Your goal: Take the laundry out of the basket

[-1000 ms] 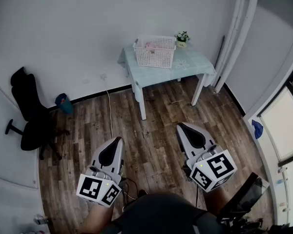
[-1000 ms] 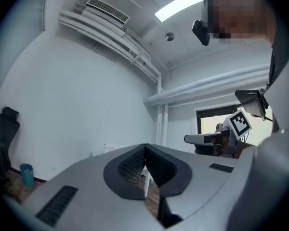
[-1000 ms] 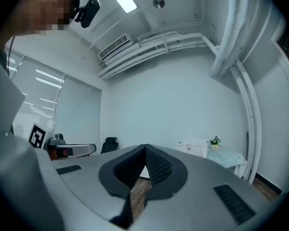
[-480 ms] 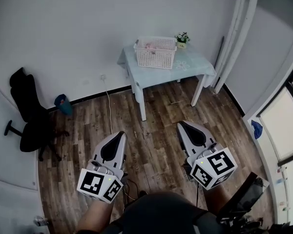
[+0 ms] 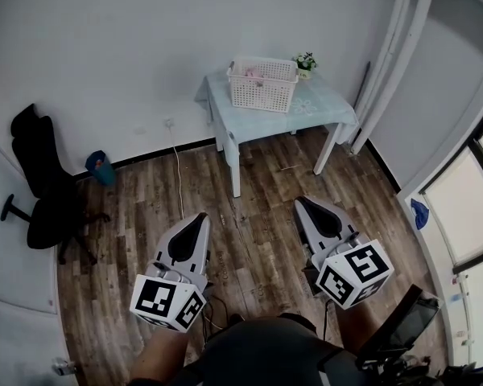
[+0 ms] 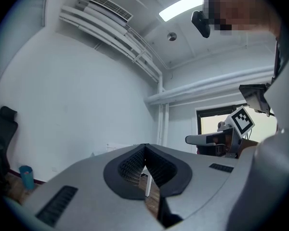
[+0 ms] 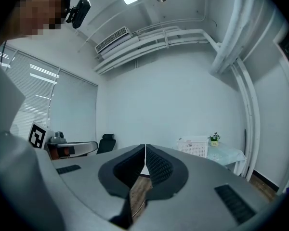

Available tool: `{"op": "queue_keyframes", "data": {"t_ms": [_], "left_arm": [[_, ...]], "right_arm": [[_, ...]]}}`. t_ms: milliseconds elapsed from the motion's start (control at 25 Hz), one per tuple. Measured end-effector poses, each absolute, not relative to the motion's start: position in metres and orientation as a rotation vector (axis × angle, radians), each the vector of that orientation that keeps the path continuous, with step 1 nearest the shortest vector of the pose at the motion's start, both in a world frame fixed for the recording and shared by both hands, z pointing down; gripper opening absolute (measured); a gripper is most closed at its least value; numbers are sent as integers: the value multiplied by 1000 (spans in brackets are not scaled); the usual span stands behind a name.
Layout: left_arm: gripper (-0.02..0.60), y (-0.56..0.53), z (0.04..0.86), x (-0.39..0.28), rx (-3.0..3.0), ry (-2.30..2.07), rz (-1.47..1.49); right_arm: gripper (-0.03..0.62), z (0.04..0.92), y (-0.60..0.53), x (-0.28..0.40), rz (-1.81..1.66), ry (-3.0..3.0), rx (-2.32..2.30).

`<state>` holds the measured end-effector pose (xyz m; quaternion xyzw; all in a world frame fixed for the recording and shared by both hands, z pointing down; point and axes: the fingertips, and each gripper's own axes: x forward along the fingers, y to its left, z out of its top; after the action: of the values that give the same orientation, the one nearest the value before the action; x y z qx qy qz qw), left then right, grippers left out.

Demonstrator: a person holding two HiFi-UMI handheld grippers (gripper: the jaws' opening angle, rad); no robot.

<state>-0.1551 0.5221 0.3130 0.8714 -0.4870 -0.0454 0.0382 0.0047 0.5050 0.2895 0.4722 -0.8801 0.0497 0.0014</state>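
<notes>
- Plainly, the basket stands well ahead of both tongs, on the left part of the tabletop by the wall. A stretch of wooden floor lies between.
- Its long side runs across the head view, roughly along the wall.
- A bit of pink laundry shows above the rim, inside the basket; nothing seems to have been lifted out yet.
- The left tongs are pressed together with nothing between them. They are held low by the person's waist and point forward, roughly toward the table.
- The right tongs are likewise closed tight and empty, held low on the other side. They point forward and a little inward, so the basket sits to the right of their line.
- The basket lies between the two lines of reach, somewhat nearer the right tongs' side, though neither is within reach.
- As I judge it, the coming move turns on closing this gap: step forward, raise both tongs to rim height and spread them.
</notes>
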Motion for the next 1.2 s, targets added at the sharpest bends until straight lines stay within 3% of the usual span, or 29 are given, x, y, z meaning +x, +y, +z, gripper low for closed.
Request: {"op": "queue_keyframes", "data": {"t_ms": [600,1200], "left_arm": [[9,442,329,-159,2616,-1585,-22],[9,309,325,-94,2562,-1661,75]], "right_arm": [[17,306,427,5,172,-2759,1471],[18,302,285,80,210,-2819,1441]]}}
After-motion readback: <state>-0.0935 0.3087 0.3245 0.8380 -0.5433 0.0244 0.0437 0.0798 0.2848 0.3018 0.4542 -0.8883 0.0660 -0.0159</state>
